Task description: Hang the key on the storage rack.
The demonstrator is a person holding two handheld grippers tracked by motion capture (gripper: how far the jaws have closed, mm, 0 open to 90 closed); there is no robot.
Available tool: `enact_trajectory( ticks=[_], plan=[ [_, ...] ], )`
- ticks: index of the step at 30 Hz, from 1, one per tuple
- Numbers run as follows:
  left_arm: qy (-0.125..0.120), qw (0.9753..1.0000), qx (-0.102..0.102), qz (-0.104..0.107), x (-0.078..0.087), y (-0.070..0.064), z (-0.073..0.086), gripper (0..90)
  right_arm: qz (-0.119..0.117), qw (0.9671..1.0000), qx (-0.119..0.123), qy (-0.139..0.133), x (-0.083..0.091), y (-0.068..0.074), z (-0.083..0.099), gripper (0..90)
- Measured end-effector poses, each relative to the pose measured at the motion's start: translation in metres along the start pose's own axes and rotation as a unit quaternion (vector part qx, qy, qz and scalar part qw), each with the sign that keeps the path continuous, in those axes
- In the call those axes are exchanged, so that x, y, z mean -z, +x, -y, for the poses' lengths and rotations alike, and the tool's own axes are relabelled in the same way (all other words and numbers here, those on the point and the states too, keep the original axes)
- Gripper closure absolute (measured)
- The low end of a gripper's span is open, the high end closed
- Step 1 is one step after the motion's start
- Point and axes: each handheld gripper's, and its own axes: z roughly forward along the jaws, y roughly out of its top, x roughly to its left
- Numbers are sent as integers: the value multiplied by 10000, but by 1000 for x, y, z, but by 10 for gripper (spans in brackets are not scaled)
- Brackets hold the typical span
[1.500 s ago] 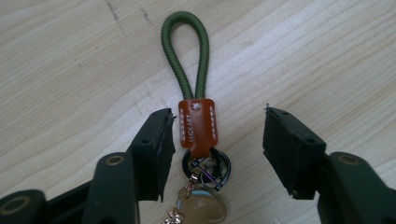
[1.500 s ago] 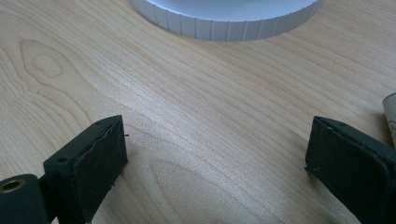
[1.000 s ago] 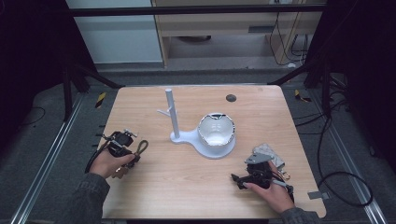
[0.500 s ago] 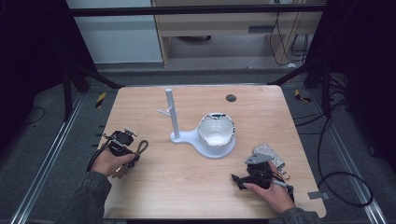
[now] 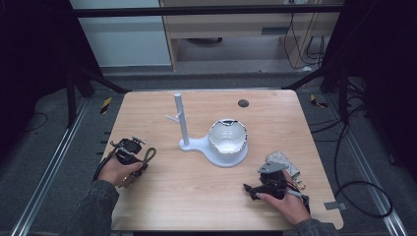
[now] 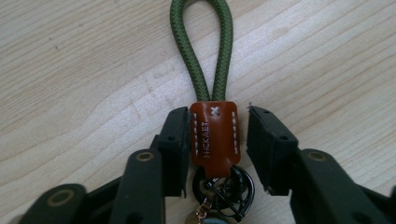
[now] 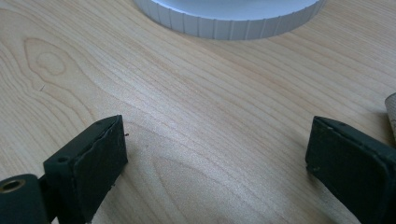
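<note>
Dark floor and black frame legs surround a pale wooden worktop (image 5: 196, 196), with a cabinet beyond its far edge. Near the middle of the worktop stands a white stand (image 5: 183, 123), an upright post with a short side peg on a flat base that spreads toward the right edge and carries a white bowl (image 5: 227, 136). A small dark disc (image 5: 243, 103) lies near the far edge. By the left edge, a hand (image 5: 118, 169) holds the left gripper (image 5: 129, 147) low over a keychain (image 5: 147, 156). In the left gripper view the jaws are parted on either side of the keychain's brown leather tab (image 6: 215, 135): the left jaw sits against the tab, the right jaw stands just apart from it. A green cord loop (image 6: 201, 51) runs away from the tab across the wood, and dark metal rings (image 6: 224, 186) hang at the tab's near end. Toward the near right corner, the other hand (image 5: 285, 201) holds the right gripper (image 5: 255, 189), its jaws spread wide over bare wood, with the ribbed rim of the stand's base (image 7: 229, 18) ahead of them. A grey crumpled object (image 5: 282, 161) lies just behind this gripper.
</note>
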Motion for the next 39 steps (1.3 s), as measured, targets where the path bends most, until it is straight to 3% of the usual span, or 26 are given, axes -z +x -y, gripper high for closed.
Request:
enact_trajectory(
  ticks=[10,13,19,24,26,27,29,35,39],
  plan=[
    [48,10000,-33,28,-1,4,1,647,-7,10000,16,-4,0,0,0,54],
    [-42,9999,-58,-90,2,4,1,654,-3,10000,20,-3,0,0,0,54],
    [-295,9994,-143,-108,13,-1,6,656,-2,10000,18,-3,0,0,0,54],
    [-1053,9943,-136,-68,32,-9,22,656,-2,10000,17,-3,0,0,0,54],
    [-1145,9933,-131,-64,34,-11,24,656,-3,10000,19,-3,0,0,0,54],
    [-1340,9909,-126,-28,39,-14,28,656,-2,10000,16,-4,0,0,0,54],
    [-1513,9884,-159,-16,45,-18,30,656,-2,10000,18,-4,0,0,0,54],
    [-1754,9842,-207,-101,55,-22,32,656,-2,10000,17,-5,0,0,0,54],
    [-1831,9828,-240,-95,59,-23,32,656,-2,10000,17,-3,0,0,0,54]
  ],
)
